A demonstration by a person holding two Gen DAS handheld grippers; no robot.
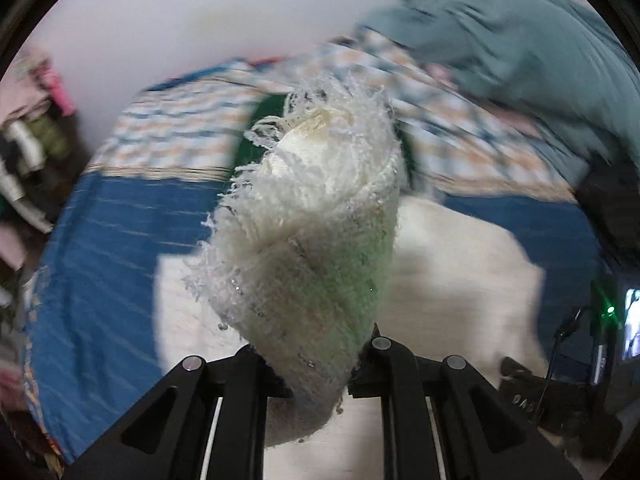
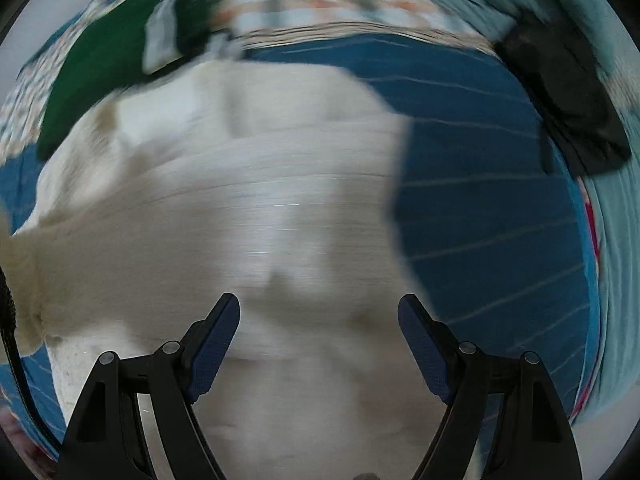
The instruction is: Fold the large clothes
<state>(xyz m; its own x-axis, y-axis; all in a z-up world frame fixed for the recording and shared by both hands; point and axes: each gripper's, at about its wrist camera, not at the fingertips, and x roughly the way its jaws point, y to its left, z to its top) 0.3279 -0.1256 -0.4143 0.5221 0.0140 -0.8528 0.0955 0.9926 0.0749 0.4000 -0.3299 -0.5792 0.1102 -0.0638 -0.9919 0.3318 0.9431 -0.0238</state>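
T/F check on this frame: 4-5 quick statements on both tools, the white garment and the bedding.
1. The left tool is shut on a bunch of the white fringed garment. True.
2. The right tool grips the garment. False: its pads stand wide apart, nothing between them, above the garment.
3. The garment lies on a blue striped bedsheet. True.
4. A red cloth lies at the garment's far edge. False: it is a green cloth.
5. A teal blanket is heaped at the far right of the bed. True.
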